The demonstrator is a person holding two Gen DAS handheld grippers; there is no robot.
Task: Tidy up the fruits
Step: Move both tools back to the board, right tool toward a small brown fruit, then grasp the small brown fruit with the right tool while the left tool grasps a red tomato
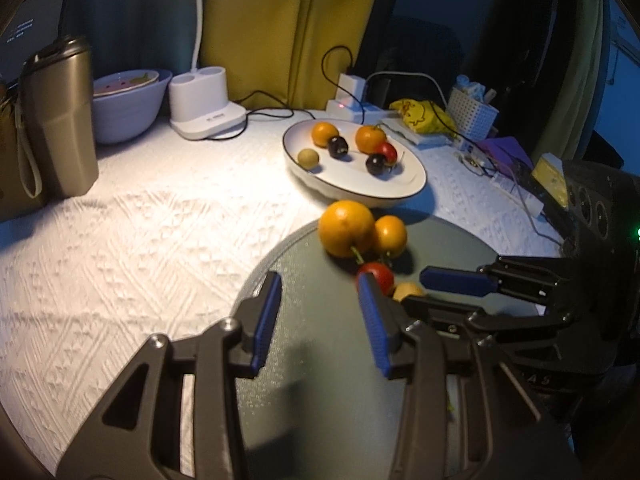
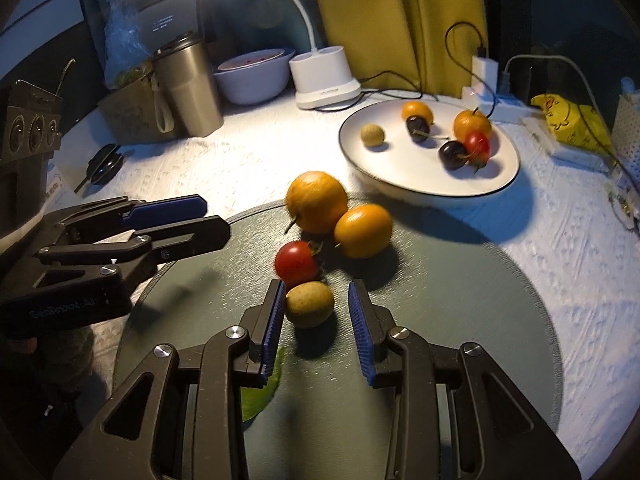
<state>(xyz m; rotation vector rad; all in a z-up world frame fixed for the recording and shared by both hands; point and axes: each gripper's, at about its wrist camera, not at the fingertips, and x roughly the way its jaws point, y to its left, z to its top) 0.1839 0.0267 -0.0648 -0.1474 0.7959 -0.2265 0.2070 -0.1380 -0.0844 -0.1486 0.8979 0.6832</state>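
The right hand-held gripper (image 2: 316, 312), at the lower centre of its own view, stood narrowly parted around the small brownish-green fruit (image 2: 310, 304); its left pad looked to be touching the fruit, the right pad stood just clear, so nothing was gripped yet. The left hand-held gripper (image 1: 318, 312), low in its view, was parted too and held nothing, its tips over the bare grey mat (image 2: 460, 320). Just above the small fruit lay a red fruit (image 2: 296, 264), then two oranges (image 2: 318, 202) touching at the mat's upper edge. The white plate (image 2: 400, 184), upper right, already held six fruits. The step in hand looked like picking the small fruit; next, the pads would need to close on it without nudging the red one.
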